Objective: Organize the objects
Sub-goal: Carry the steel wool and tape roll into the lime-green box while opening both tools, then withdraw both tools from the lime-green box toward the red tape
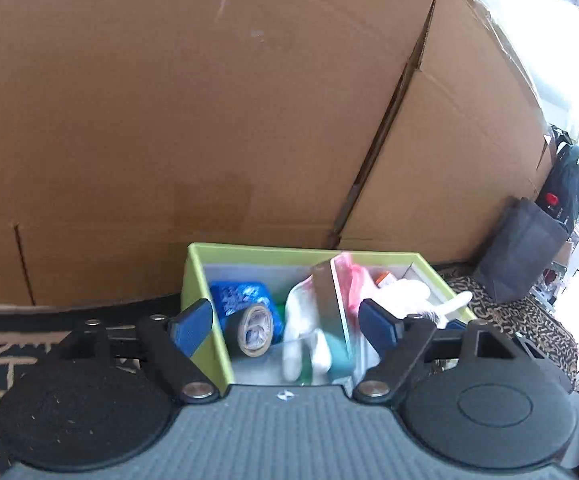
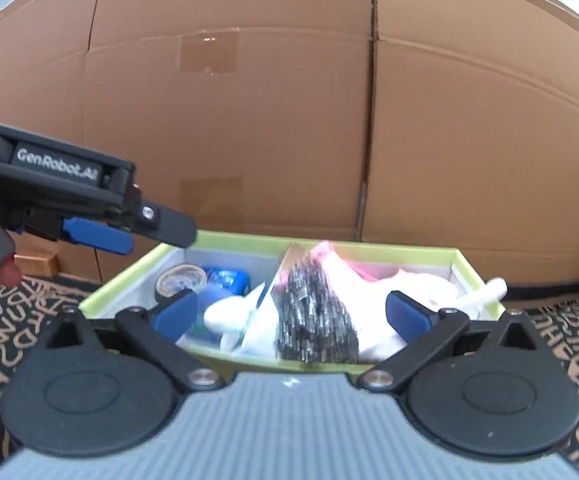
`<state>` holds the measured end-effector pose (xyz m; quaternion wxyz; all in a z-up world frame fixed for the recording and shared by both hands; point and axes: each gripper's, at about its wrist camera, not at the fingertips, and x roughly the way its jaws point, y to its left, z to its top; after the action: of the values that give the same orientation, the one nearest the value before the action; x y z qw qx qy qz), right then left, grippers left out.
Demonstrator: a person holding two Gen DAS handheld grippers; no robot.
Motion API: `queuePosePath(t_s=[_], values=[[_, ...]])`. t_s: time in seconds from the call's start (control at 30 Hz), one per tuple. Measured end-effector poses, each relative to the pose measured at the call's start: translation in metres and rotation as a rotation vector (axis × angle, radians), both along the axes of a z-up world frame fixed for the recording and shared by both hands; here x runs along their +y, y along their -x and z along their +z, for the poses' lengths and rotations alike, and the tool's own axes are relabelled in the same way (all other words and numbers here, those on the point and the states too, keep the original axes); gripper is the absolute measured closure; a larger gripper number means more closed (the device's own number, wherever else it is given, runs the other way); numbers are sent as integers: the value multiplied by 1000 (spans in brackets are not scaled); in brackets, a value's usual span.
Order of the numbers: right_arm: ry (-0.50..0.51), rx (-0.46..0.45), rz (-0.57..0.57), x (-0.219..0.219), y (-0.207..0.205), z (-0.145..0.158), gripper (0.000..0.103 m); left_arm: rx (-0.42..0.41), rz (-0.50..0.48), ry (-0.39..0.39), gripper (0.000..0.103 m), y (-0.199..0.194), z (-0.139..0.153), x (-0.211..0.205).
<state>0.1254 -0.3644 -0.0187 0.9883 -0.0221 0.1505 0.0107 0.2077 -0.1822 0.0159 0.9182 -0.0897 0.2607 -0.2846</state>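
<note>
Both the left gripper [image 1: 285, 322] and right gripper [image 2: 291, 312] gape empty over the divided lime-green cardboard box [image 2: 369, 246], already filled from nine to three o'clock, so sorting looks nearly finished.

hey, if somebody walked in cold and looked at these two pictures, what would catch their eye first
Probably the lime-green box on the patterned rug, split by a divider and crammed with odds and ends: a roll of tape and a blue packet in its left part, a metal scouring ball by the divider. Behind it rises a wall of brown cardboard. Both claws, left and right, stand open before the box, holding nothing.
</note>
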Motion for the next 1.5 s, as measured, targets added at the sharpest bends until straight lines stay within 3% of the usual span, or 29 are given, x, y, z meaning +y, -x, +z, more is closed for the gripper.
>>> queuePosePath(t_s=[0.27, 0.5, 0.67, 0.9, 1.23, 1.5], values=[[-35, -4, -14, 4, 21, -4, 0, 12, 18, -14, 20, 11, -3, 13], [-54, -38, -11, 5, 35, 17, 0, 29, 19, -5, 20, 26, 3, 30], [-79, -74, 37, 23, 52, 35, 0, 36, 20, 43, 20, 44, 10, 60], [-43, -107, 190, 78, 68, 49, 0, -6, 112, -19, 20, 71, 5, 134], [8, 41, 366, 183, 33, 27, 0, 53, 419, -37, 20, 53, -10, 266], [-20, 181, 414, 247, -23, 2, 0, 62, 494, -61, 20, 10, -27, 304]])
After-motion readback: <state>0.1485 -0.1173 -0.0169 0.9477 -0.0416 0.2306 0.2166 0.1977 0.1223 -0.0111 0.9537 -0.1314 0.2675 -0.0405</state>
